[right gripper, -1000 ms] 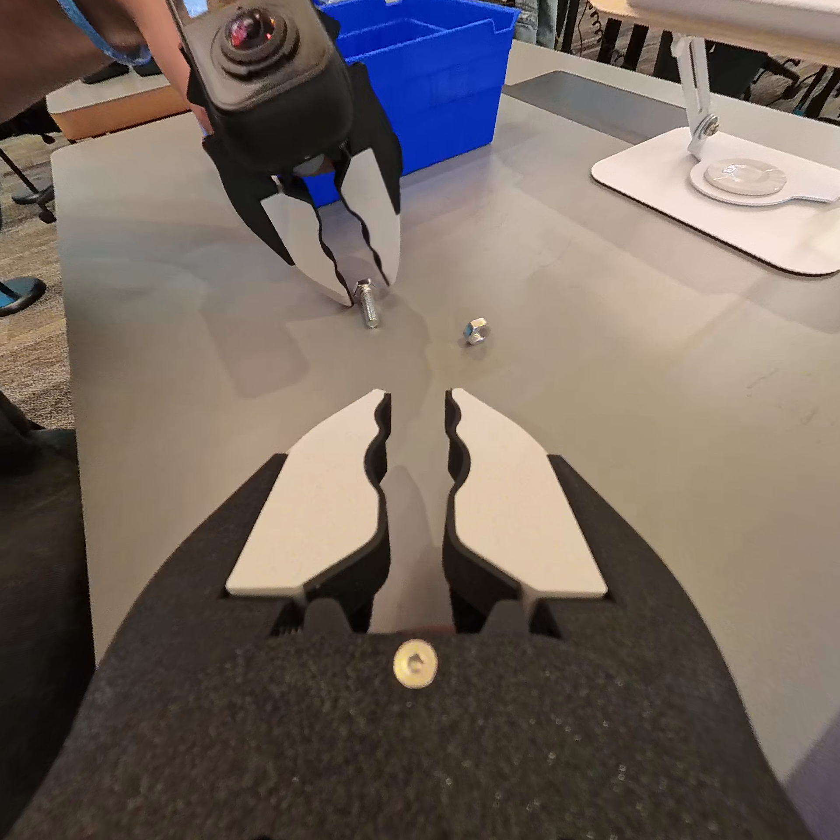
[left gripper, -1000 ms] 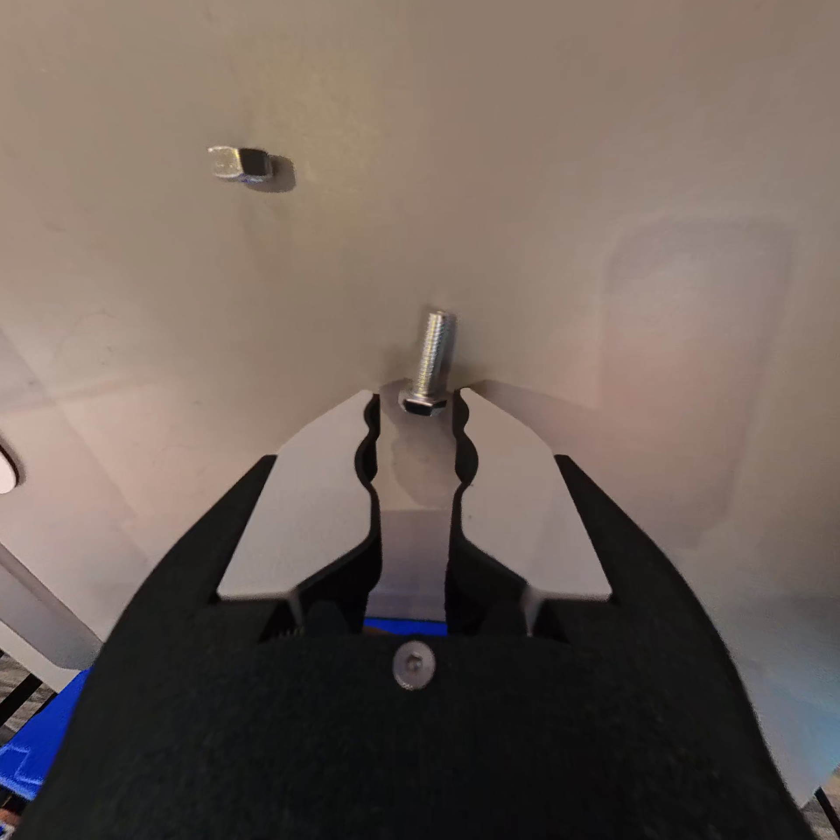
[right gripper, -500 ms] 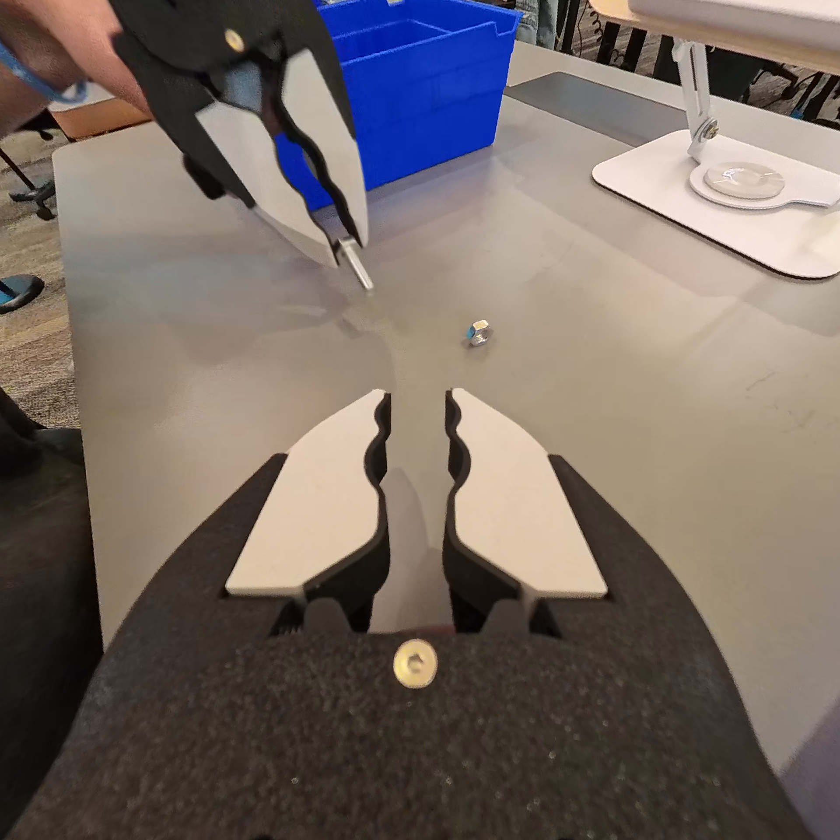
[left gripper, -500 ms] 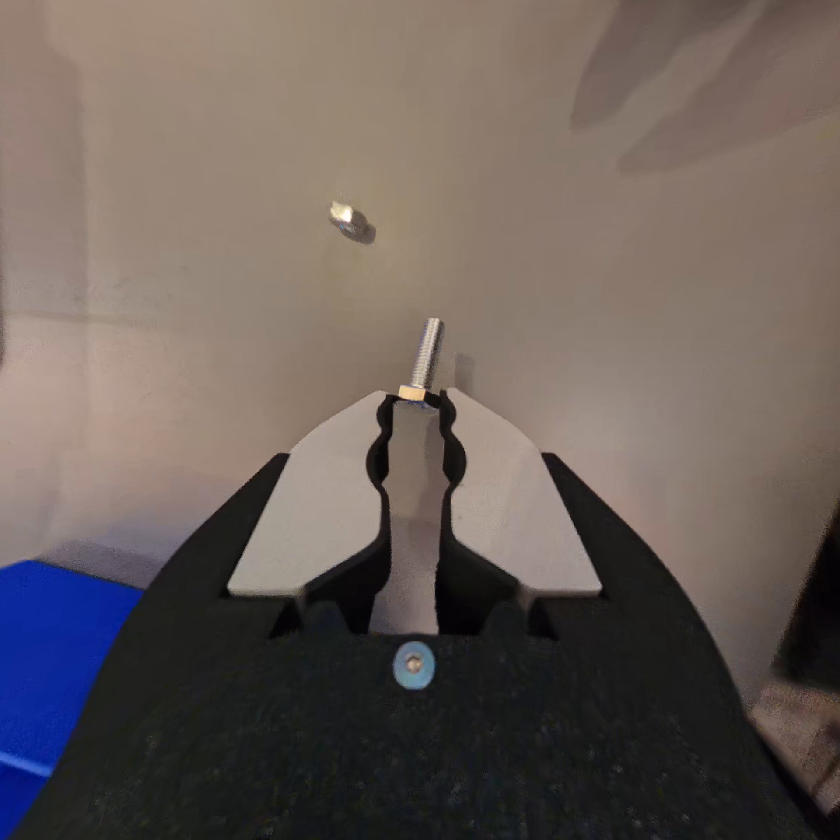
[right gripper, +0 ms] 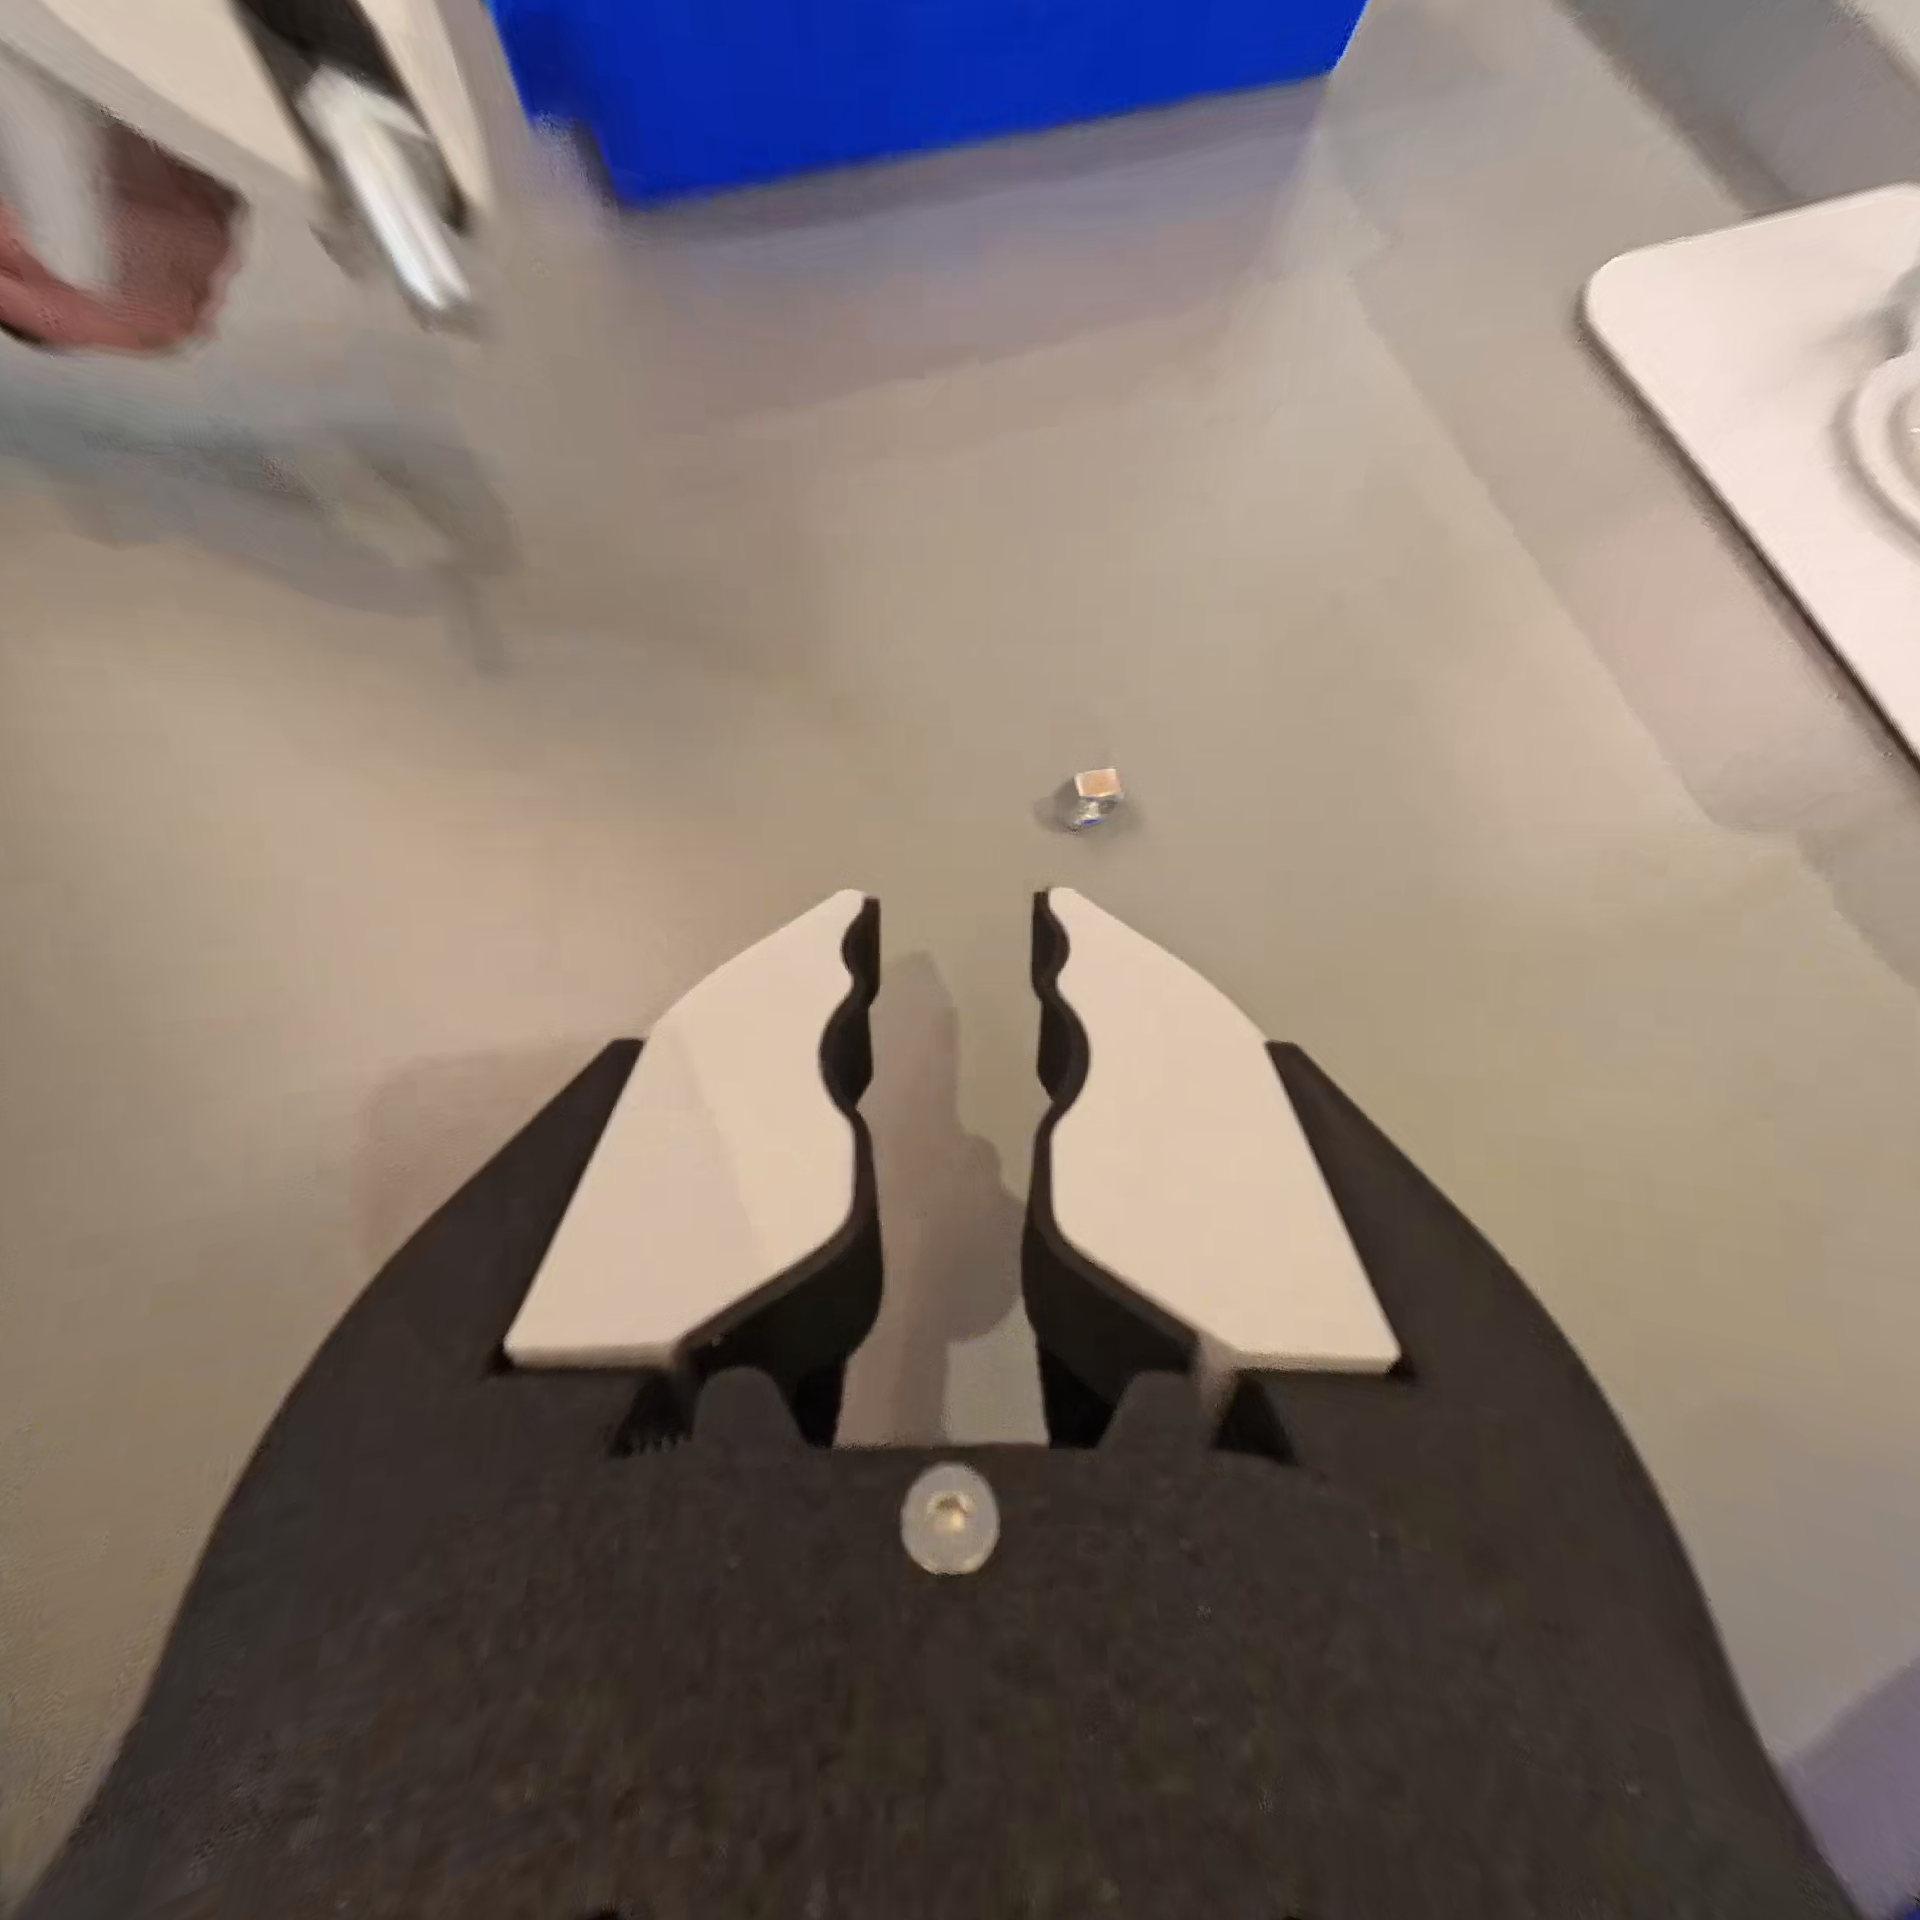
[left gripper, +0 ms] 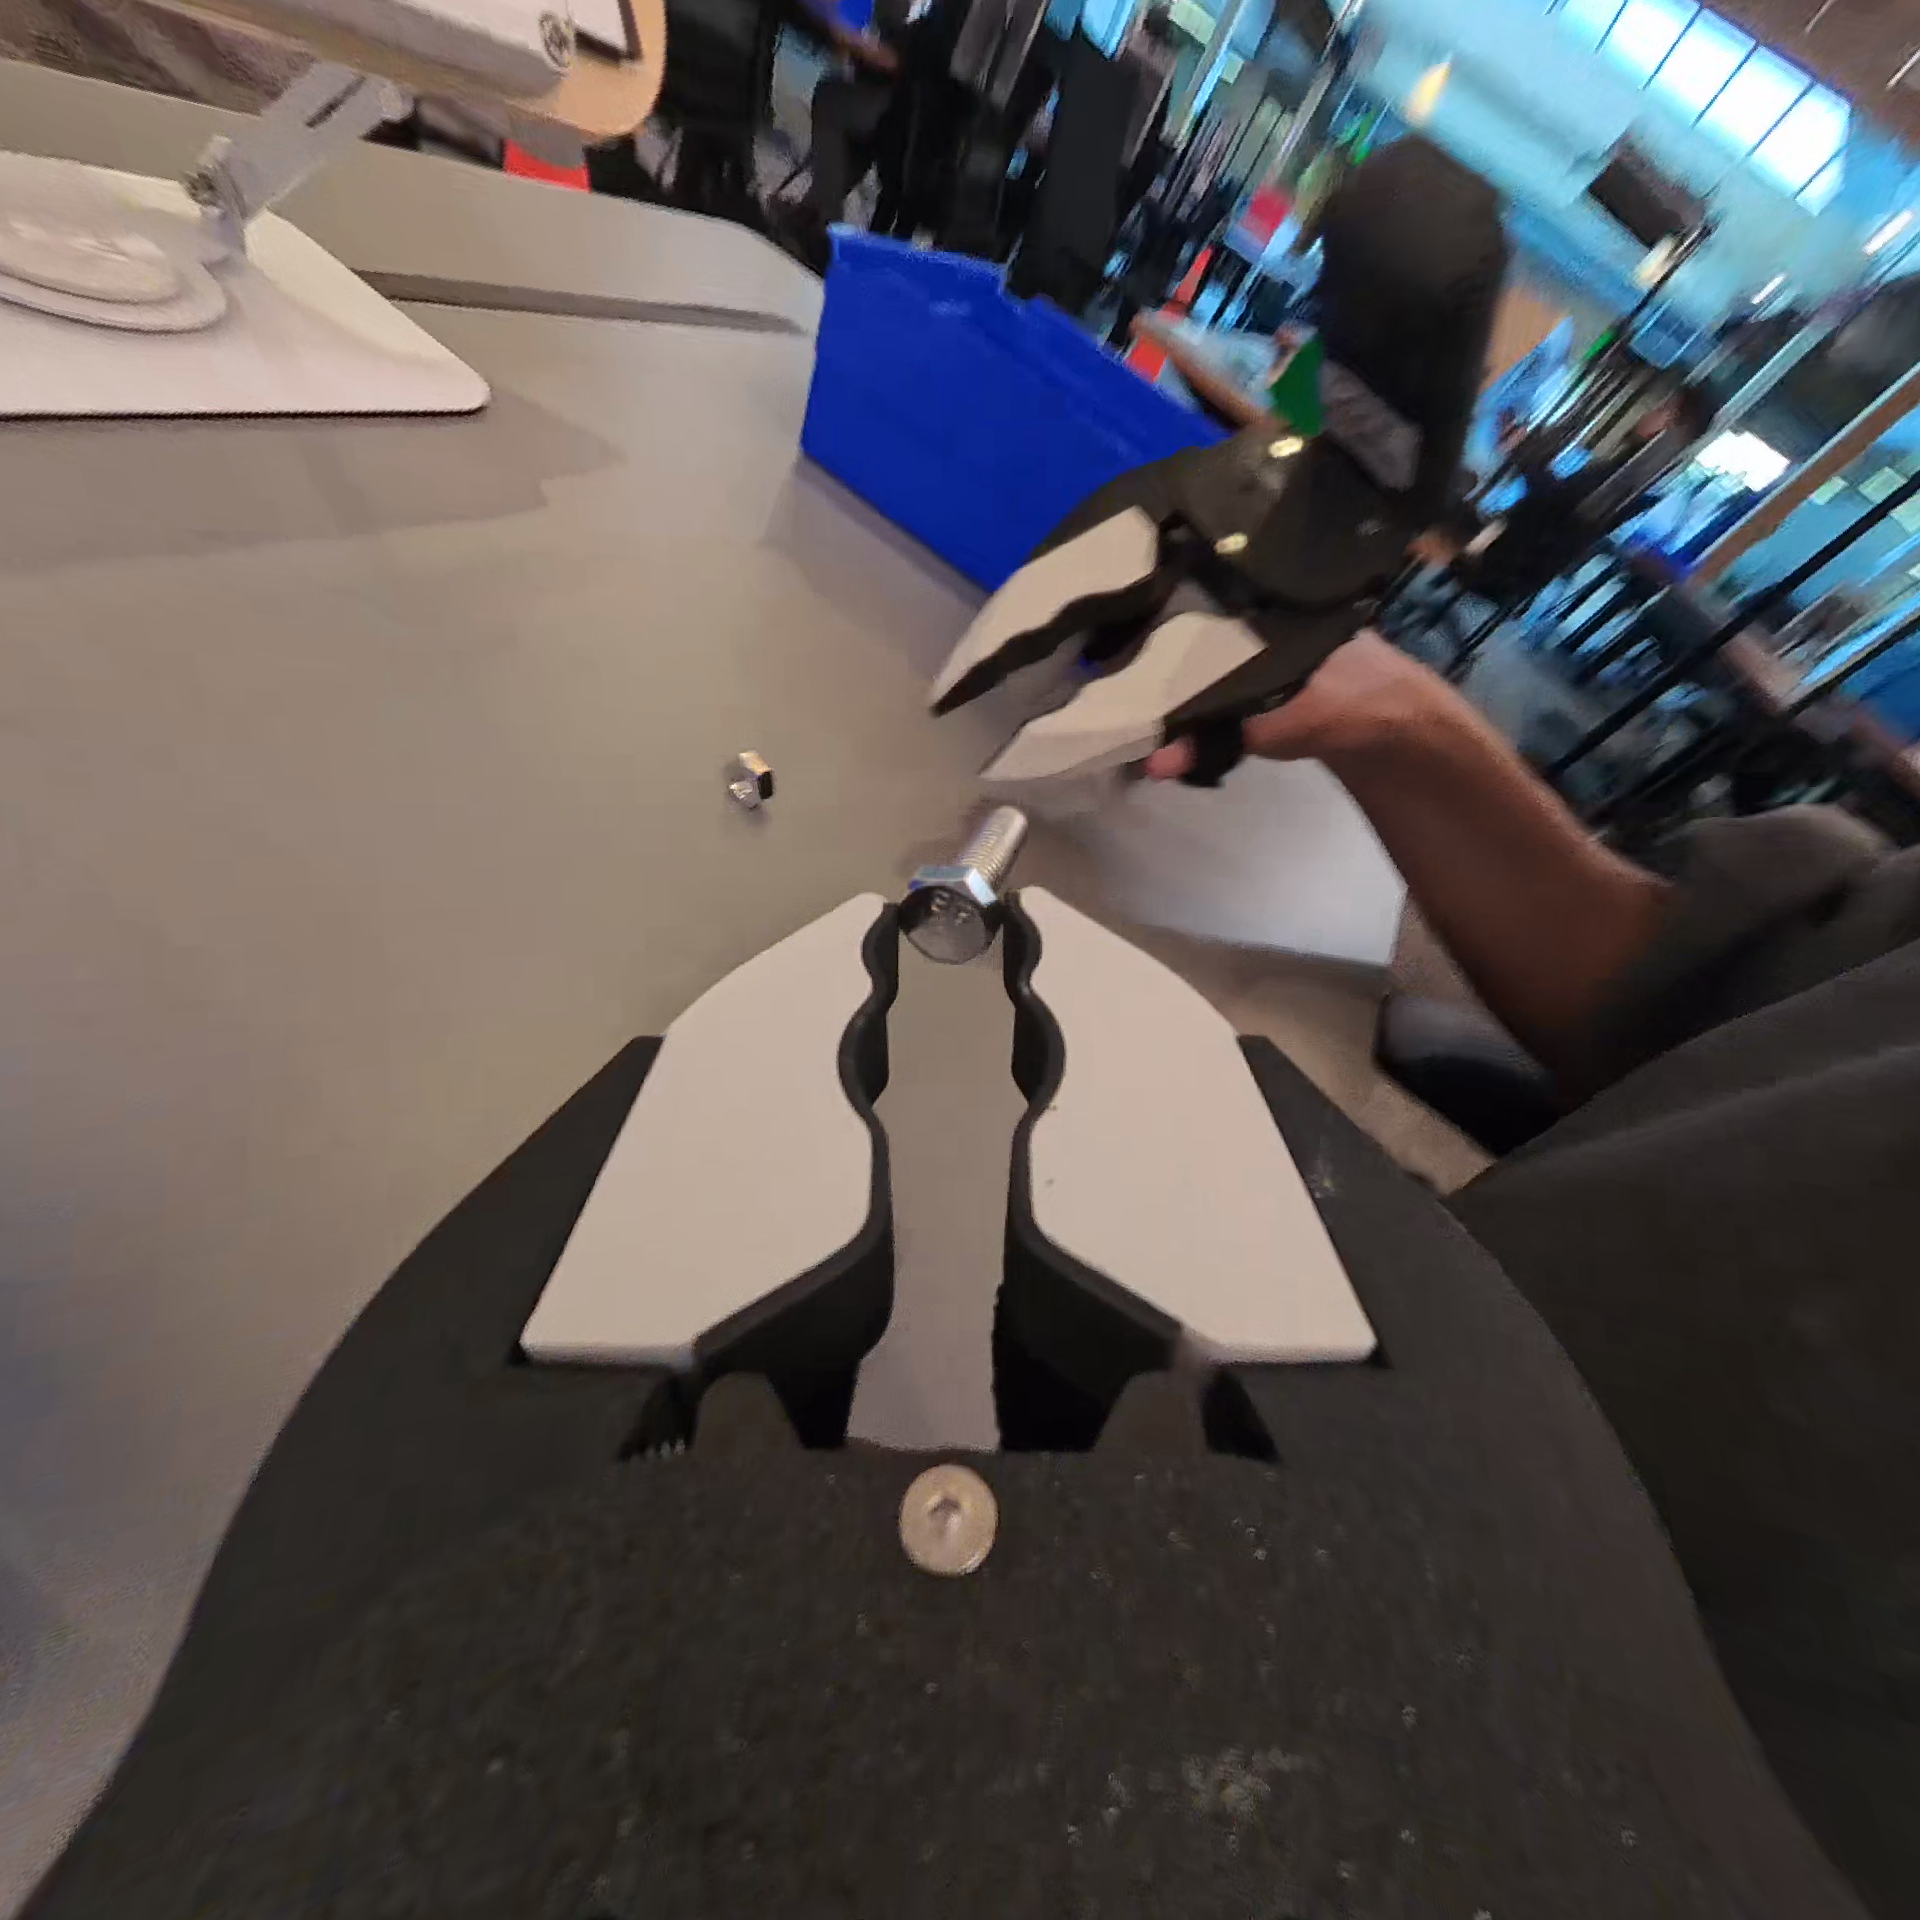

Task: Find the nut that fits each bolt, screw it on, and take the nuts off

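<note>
My left gripper (left gripper: 951,920) is shut on the hex head of a silver bolt (left gripper: 961,894) and holds it above the grey table (left gripper: 364,831), its threaded shaft pointing away. It shows blurred at the top left of the right wrist view (right gripper: 395,223). A small silver nut (left gripper: 748,779) lies on the table; in the right wrist view the nut (right gripper: 1089,802) sits just past my fingertips, slightly right. My right gripper (right gripper: 956,909) is open and empty, low over the table. In the left wrist view the right gripper (left gripper: 971,732) hangs just beyond the bolt's tip.
A blue bin (left gripper: 966,416) stands at the table's far side, also in the right wrist view (right gripper: 935,83). A white stand base (left gripper: 208,332) lies on the table, at the right edge of the right wrist view (right gripper: 1766,416). A person's arm (left gripper: 1475,831) holds the right gripper. A person stands behind. About 12 cm separates my left fingertips from my right. The nut (right gripper: 1089,802) is about 6 cm from my right fingertips and 15 cm from my left.
My left gripper has lifted the bolt off the table and swung round to face the right gripper. My right gripper has moved forward and down, closer to the nut.
</note>
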A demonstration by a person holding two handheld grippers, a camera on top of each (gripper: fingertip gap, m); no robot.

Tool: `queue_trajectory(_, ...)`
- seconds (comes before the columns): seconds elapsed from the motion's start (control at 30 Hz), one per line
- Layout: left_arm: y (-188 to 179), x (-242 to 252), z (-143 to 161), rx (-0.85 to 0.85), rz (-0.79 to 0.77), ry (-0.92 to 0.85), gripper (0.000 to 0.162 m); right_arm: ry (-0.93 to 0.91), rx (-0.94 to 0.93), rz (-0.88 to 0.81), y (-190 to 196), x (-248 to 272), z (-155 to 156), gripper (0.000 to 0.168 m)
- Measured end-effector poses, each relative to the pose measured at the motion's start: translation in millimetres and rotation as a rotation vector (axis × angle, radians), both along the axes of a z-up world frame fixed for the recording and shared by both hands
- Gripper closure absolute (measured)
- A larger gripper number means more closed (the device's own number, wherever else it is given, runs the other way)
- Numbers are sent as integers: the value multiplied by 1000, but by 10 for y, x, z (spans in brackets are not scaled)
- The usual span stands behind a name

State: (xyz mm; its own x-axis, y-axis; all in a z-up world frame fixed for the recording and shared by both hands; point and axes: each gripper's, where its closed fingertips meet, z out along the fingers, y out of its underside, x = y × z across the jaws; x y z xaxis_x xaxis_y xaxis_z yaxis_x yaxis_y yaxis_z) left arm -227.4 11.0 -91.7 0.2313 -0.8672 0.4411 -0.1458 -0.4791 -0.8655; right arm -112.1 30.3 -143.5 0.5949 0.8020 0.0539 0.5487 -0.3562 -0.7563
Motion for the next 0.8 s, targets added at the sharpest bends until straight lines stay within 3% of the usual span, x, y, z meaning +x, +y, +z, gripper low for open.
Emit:
queue_trajectory(0.17, -73, -69, -7, -19, -27, -56, 144, -356, -26, 114, 309, -15, -257, 140)
queue_trajectory(0.4, -179, -68, -140, 18, -51, -6, 143, -513, -175, 174, 465, -82, -417, 140)
queue_trajectory(0.6, -163, -62, -147, 26, -45, -15, 143, -496, -249, 194, 515, -144, -485, 149)
queue_trajectory(0.7, -125, -66, -193, 11, -29, 1, 143, -468, -192, 225, 523, -155, -420, 150)
queue_trajectory(0.8, -80, -49, -88, -25, -14, -65, 144, -250, -67, 223, 499, -227, -146, 150)
